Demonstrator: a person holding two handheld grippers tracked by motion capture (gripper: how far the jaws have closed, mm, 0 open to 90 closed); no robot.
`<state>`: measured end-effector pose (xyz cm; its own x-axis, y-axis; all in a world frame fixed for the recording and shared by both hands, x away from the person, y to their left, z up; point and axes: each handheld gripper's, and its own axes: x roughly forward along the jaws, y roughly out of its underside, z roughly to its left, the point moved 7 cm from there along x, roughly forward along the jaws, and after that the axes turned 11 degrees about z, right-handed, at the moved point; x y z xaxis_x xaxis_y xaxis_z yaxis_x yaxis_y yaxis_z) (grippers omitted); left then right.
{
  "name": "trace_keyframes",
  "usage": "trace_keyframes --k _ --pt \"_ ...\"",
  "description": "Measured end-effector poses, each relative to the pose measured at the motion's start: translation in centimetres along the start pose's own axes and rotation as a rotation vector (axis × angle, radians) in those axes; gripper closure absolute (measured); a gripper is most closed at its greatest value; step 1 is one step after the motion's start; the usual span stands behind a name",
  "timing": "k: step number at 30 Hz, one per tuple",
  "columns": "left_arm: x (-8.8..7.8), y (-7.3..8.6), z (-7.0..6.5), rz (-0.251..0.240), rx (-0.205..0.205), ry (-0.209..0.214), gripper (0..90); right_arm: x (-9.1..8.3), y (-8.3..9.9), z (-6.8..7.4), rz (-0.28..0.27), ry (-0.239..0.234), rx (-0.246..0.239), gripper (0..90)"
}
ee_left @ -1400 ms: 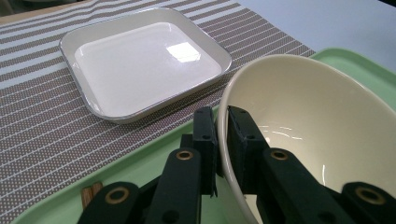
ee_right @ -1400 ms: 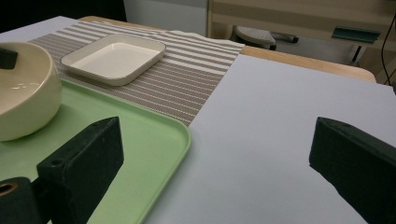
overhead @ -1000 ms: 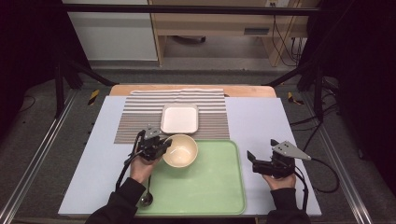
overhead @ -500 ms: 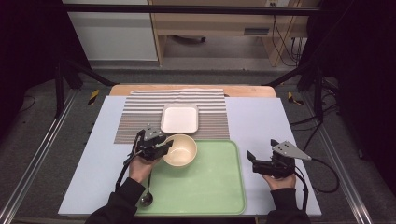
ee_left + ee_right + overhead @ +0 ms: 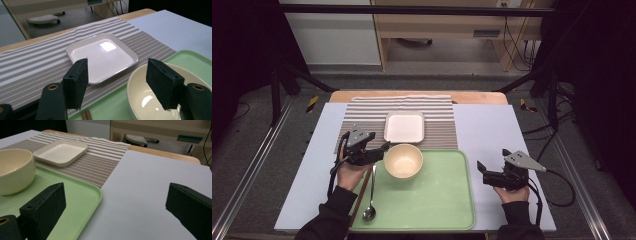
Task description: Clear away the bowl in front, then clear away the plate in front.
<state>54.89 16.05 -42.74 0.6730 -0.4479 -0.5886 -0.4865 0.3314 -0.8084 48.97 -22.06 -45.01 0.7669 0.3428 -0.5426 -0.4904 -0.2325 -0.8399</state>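
Hovering just left of the cream bowl [image 5: 403, 160], the left gripper [image 5: 379, 151] has just been opening its jaws, now wide with nothing between them (one pad above the rim). The bowl sits on the green tray [image 5: 442, 200]'s far-left corner.

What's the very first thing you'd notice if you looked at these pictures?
Probably the big green tray at the near edge of the table, with a cream bowl sitting in its far left corner. Right beside the bowl, the left gripper has just been opening its jaws, with nothing pinched between them. Behind the tray, a square white plate lies on a striped placemat.
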Motion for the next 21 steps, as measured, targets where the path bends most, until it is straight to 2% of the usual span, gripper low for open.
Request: trace_keyframes --k 5,8,14,21 --pt "0.2 -1.1 1.2 -0.01 -0.03 -0.015 30.2 0.0 0.0 0.0 0.001 0.0 0.003 3.2" --pt "0.8 -1.7 1.7 -0.008 -0.02 -0.033 29.8 0.0 0.0 0.0 -0.001 0.001 0.003 3.1" --pt "1.8 -3.2 2.7 -0.016 -0.032 -0.052 29.1 0.0 0.0 -0.1 -0.001 0.003 0.002 3.1" --pt "3.2 -4.7 3.3 -0.02 -0.033 -0.06 28.7 0.0 -0.1 -0.1 -0.004 0.002 0.002 3.1"
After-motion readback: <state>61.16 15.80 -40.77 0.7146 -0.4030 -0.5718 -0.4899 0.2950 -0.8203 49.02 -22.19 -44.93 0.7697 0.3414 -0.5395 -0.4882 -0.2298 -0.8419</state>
